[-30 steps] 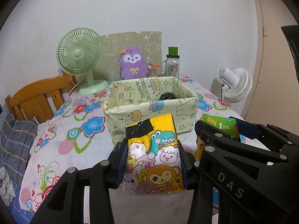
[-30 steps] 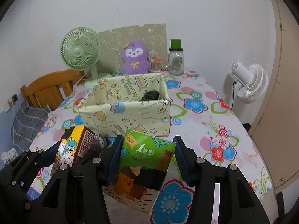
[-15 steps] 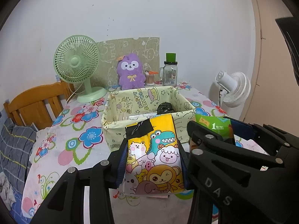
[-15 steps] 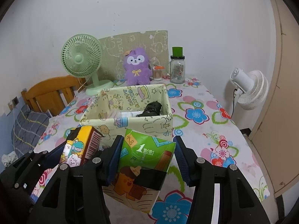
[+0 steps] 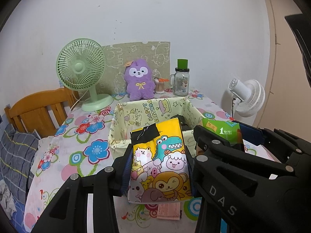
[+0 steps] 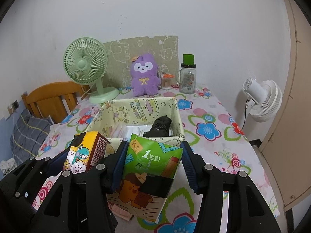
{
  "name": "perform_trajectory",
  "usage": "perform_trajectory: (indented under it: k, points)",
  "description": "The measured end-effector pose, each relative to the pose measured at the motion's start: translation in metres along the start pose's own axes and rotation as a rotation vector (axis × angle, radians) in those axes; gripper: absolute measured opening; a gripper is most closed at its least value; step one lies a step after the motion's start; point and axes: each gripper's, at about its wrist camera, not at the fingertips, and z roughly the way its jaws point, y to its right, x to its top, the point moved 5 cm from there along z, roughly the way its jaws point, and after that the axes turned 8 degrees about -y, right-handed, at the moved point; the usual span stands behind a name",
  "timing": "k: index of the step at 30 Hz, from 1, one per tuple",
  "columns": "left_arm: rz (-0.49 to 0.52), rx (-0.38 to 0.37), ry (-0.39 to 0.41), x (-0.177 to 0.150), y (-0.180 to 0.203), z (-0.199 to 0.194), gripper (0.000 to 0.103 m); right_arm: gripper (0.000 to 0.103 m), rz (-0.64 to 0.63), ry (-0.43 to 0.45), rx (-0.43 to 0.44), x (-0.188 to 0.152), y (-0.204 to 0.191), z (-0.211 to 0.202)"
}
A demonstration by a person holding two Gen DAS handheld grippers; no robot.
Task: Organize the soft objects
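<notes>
- The fabric storage bin (image 5: 155,114) is seen straight ahead of both claws, a little beyond and below them, on the flowered bench (image 5: 91,136); its open mouth faces up.
- The left claw (image 5: 158,167) is held just short of the bin's near wall, with the yellow cartoon tissue pack (image 5: 161,161) upright between its jaws, long axis pointing away toward the bin.
- The left jaws are part-open, pressed against the pack's two sides; the pack is carried clear of the bench.
- The right claw (image 6: 151,167) is seen alongside, just to the right, at much the same reach from the bin, so neither hand is clearly nearer.
- The green tissue pack (image 6: 151,167) is gripped by the right jaws, part-open, and is tilted, one corner up toward the bin.
- A dark bundle (image 6: 160,126) and some pale flat packs are already seen inside the bin, toward its right half; the left half looks freer.
- A short forward carry over the near rim is judged to be what both packs need.
</notes>
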Motion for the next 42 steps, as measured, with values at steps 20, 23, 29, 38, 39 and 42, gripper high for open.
perform_trajectory:
  k: [20,23,29,38,39,42]
  points:
    - [-0.001,0.005,0.006,0.028,-0.011,0.033,0.047,0.057,0.0,0.003,-0.014,0.029,-0.001,0.033]
    - [-0.008,0.003,0.005,0.031,-0.013,0.038,0.047,0.057,-0.004,0.002,-0.016,0.032,-0.002,0.038]
    - [-0.022,0.003,0.0,0.038,-0.018,0.048,0.047,0.057,-0.013,0.0,-0.013,0.042,-0.004,0.048]
    - [-0.054,0.02,-0.016,0.049,-0.027,0.059,0.047,0.057,-0.004,-0.009,0.022,0.053,-0.007,0.063]
    - [-0.054,0.023,-0.017,0.05,-0.028,0.061,0.047,0.057,-0.002,-0.009,0.025,0.054,-0.007,0.064]
    - [-0.05,0.037,-0.022,0.053,-0.029,0.065,0.047,0.057,-0.01,-0.009,0.031,0.058,-0.009,0.069]
